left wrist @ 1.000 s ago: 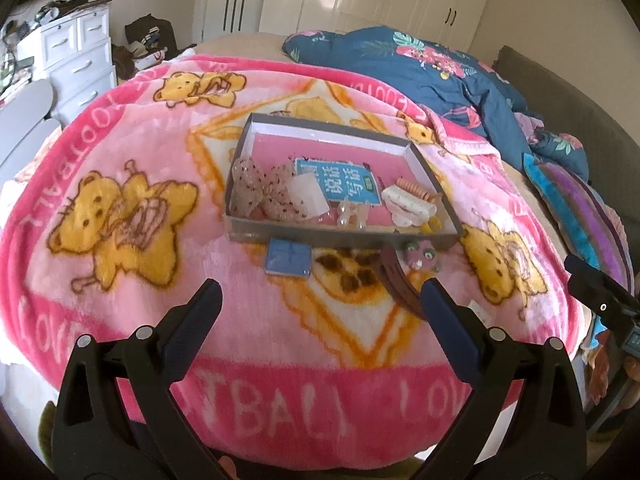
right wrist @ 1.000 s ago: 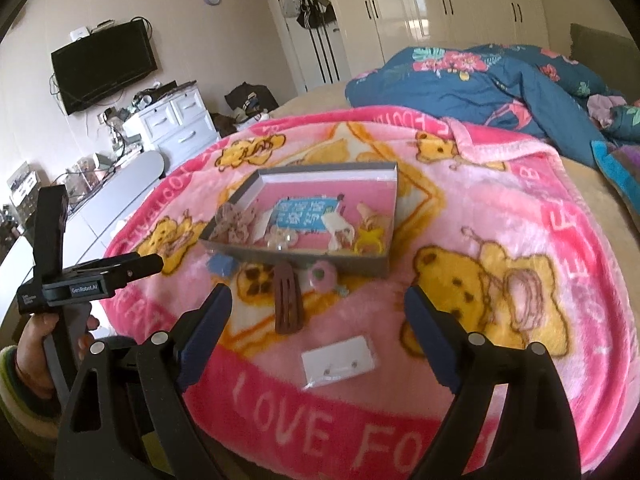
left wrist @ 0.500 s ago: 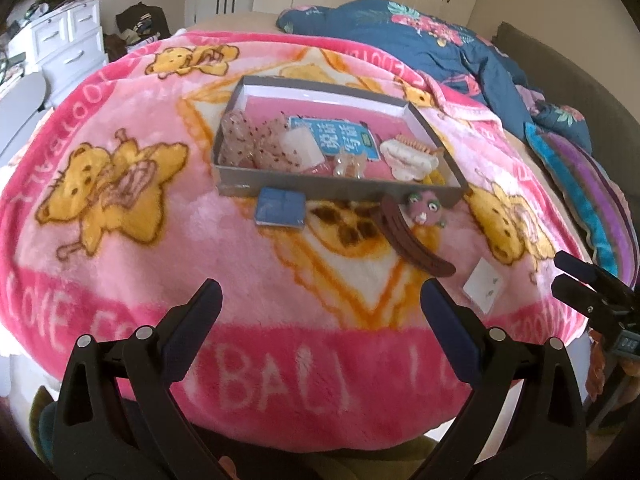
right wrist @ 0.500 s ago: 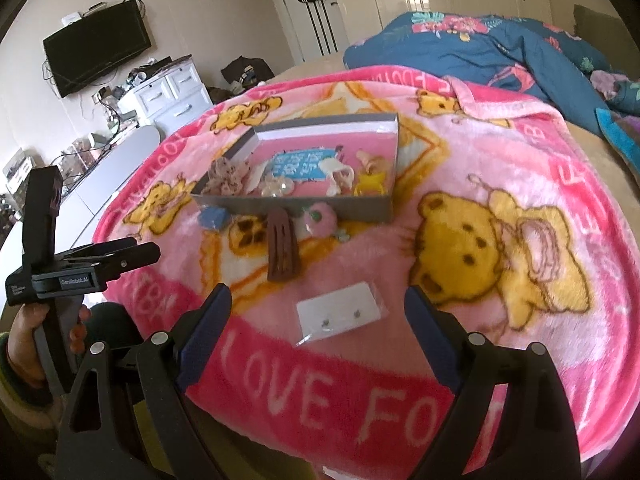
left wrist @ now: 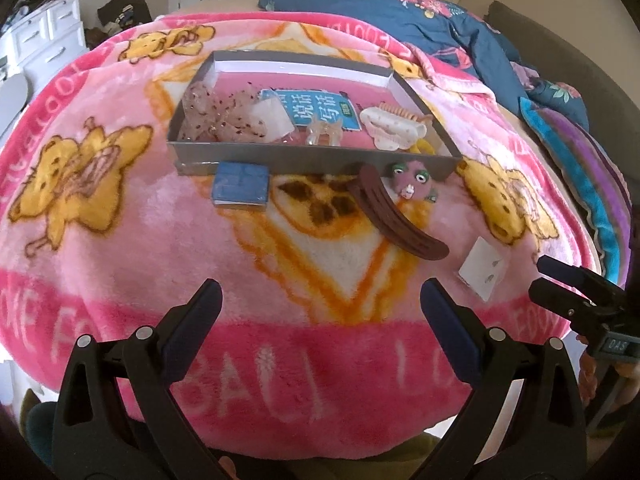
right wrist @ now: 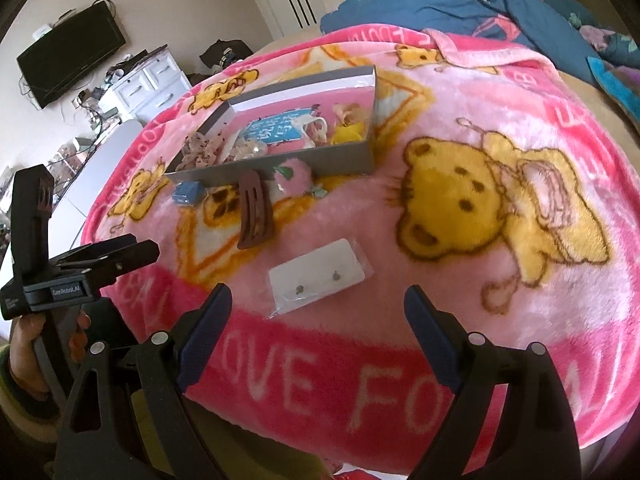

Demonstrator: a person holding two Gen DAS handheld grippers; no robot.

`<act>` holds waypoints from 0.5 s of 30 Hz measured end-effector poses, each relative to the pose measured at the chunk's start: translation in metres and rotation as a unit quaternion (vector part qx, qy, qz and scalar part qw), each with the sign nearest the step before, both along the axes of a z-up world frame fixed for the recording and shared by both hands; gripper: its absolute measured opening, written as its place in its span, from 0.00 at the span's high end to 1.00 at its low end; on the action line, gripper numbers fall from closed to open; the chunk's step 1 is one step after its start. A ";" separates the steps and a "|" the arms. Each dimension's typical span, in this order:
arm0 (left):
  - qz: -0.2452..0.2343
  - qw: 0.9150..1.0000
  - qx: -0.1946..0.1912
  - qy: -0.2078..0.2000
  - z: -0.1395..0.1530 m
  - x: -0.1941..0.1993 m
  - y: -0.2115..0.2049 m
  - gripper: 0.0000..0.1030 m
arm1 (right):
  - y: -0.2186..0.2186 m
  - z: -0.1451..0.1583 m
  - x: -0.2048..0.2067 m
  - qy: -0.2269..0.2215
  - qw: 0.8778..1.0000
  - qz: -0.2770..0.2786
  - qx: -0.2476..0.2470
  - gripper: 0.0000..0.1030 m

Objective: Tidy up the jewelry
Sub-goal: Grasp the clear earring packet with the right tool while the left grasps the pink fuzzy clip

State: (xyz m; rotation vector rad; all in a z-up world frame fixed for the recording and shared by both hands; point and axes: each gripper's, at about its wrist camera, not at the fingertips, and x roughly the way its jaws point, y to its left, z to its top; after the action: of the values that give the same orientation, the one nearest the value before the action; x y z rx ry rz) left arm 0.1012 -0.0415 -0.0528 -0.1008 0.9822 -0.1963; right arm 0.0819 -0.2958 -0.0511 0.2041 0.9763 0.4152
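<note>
A grey tray box sits on a pink bear blanket and holds hair bows, clips and a blue card. In front of it lie a small blue box, a brown hair clip, a pink fuzzy ornament and a white earring card in plastic. My left gripper is open and empty, hovering near the blanket's front edge. My right gripper is open and empty, just in front of the earring card.
A blue floral quilt is bunched at the back of the bed. A striped pillow lies at the right. White drawers and a wall TV stand to the left of the bed.
Both grippers have moved forward and lower toward the blanket. The items look larger and nearer. The earring card now lies close before the right gripper.
</note>
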 end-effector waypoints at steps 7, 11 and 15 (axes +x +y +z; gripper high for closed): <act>-0.032 0.999 -0.007 -0.003 0.008 0.023 -0.024 0.10 | 0.001 -0.019 0.008 0.039 0.999 -0.001 0.021 0.29; -0.058 0.998 -0.012 0.003 0.010 0.042 -0.044 0.20 | 0.001 -0.030 0.015 0.065 0.996 -0.006 0.056 0.38; -0.079 0.996 -0.020 0.019 0.005 0.064 -0.061 0.29 | 0.000 -0.037 0.025 0.078 0.994 -0.021 0.075 0.41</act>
State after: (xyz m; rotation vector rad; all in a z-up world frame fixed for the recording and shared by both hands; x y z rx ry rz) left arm 0.1648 -0.1025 -0.0481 -0.0628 1.0246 -0.3609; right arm 0.1068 -0.2962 -0.0883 0.3975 1.0919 0.4400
